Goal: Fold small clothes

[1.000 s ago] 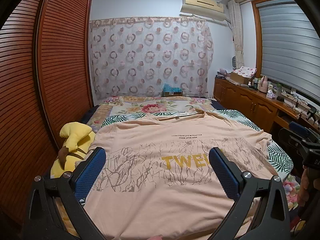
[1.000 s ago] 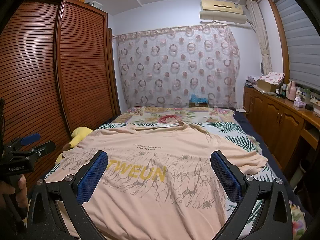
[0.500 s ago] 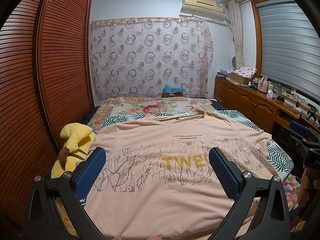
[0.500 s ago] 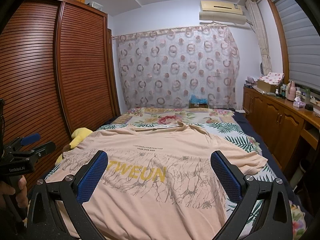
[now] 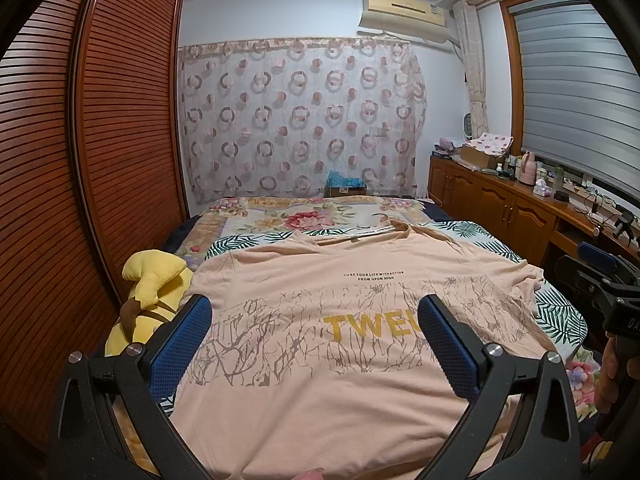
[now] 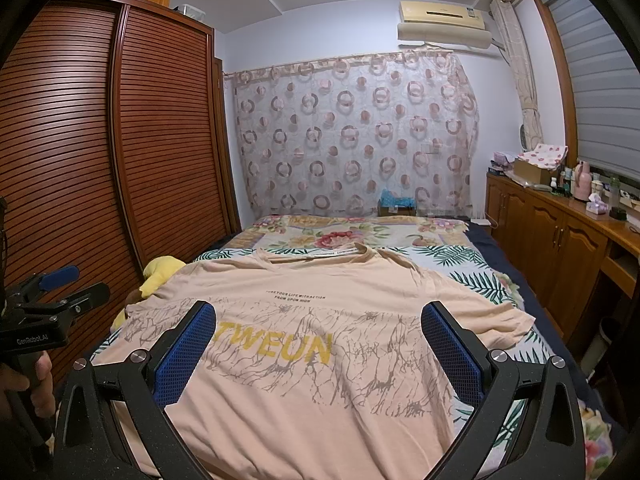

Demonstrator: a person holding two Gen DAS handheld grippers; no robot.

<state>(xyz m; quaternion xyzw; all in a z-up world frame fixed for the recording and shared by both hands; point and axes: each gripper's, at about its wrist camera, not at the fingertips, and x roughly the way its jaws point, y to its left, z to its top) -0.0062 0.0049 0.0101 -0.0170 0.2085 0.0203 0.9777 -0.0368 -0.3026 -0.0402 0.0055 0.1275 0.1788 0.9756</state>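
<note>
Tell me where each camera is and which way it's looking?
Left wrist: sits on the left tool, low at the foot of the bed, facing the curtain; shows its own two open blue fingers, plus the right tool and a hand at the right edge.
Right wrist: sits on the right tool, facing the same way; shows its open fingers, plus the left tool and hand at the left edge.
Both share: shirt, yellow plush, wardrobe, air conditioner.
</note>
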